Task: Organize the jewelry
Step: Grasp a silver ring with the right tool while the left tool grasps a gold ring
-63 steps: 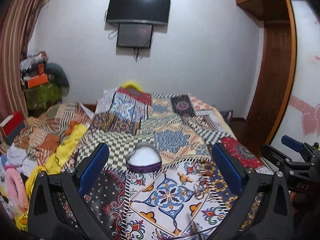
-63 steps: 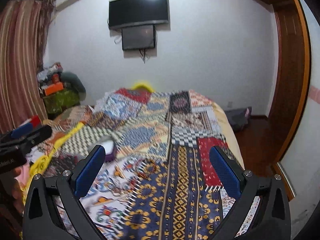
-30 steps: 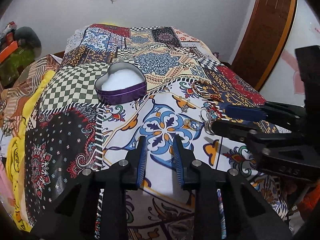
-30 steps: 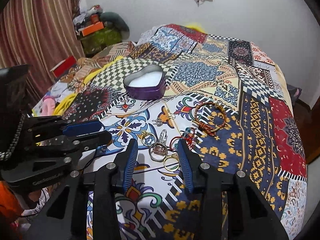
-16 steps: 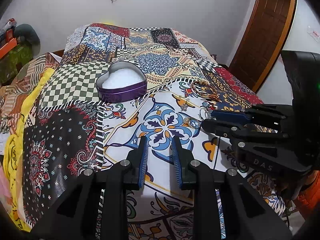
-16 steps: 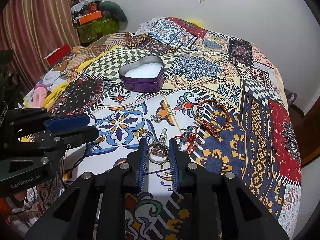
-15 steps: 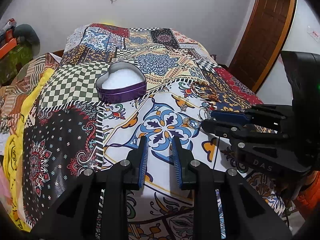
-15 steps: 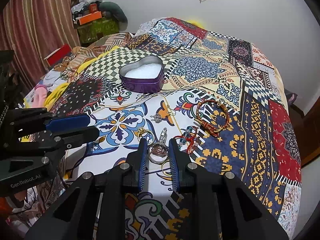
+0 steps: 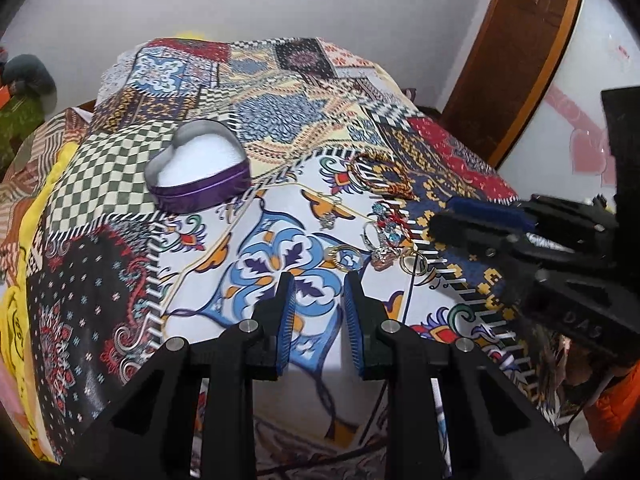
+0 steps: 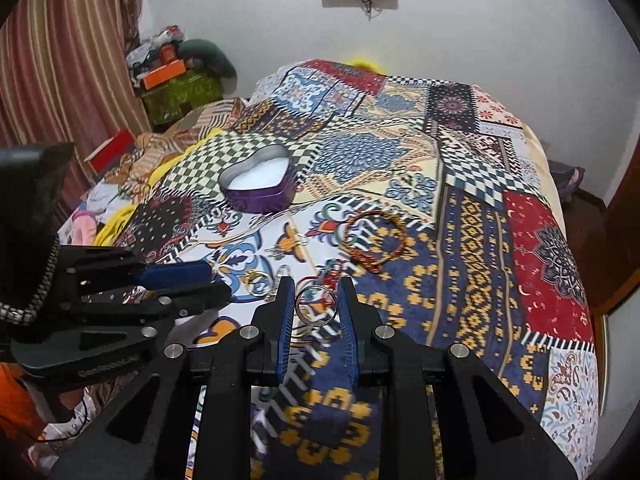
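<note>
A purple heart-shaped tin (image 9: 200,176) with white lining lies open on the patterned bedspread; it also shows in the right wrist view (image 10: 259,186). Several rings, bangles and a beaded bracelet (image 9: 380,240) lie in a loose cluster to its right. My right gripper (image 10: 316,300) is shut on a gold ring (image 10: 316,305), held just above the spread, right of the cluster. A red-gold bangle (image 10: 374,240) lies beyond it. My left gripper (image 9: 318,300) is nearly closed and empty, just short of a gold ring (image 9: 345,258).
The bedspread (image 10: 480,240) covers the whole bed. Piled clothes and boxes (image 10: 176,76) sit at the far left by a striped curtain. A wooden door (image 9: 516,52) stands at the right. The bed edge drops off right of the red patch (image 10: 548,240).
My right gripper has closed on a gold ring and lifted it away to the right of the cluster. Both grippers narrowed from wide open two seconds ago. The left gripper barely moved lately.
</note>
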`<state>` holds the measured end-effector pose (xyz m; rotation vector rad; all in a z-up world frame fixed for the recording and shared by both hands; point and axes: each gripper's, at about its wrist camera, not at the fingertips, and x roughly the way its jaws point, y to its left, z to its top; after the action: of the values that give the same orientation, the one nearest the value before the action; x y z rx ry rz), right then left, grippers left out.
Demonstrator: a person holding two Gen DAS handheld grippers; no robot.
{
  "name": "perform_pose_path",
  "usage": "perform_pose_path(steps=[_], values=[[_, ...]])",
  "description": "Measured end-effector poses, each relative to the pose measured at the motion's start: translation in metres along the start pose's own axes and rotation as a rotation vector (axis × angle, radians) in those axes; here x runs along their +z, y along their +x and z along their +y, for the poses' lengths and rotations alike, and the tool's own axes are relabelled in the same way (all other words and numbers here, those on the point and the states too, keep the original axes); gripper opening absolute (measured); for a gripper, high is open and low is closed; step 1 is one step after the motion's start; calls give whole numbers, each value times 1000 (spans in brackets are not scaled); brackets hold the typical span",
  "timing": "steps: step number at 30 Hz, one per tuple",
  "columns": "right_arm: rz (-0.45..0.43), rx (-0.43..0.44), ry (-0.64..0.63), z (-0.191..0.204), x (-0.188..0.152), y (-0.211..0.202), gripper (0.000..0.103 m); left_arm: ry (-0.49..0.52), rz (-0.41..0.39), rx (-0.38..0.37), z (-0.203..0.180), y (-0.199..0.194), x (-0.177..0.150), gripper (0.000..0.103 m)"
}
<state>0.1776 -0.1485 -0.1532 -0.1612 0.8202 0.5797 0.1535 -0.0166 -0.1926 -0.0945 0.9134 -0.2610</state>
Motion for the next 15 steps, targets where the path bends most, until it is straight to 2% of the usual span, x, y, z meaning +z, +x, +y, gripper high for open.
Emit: perform_pose_path(steps=[5,10,15], values=[[-16,7,30,-11,-2,-3,20,36,25,17,-9,12,6,25],[-24,23,59,-21,-5,-3,20,61,25,41,-16,20,10,36],[-27,31,85,-30,-7,-1,20,72,20,54,-18,26,14,36]])
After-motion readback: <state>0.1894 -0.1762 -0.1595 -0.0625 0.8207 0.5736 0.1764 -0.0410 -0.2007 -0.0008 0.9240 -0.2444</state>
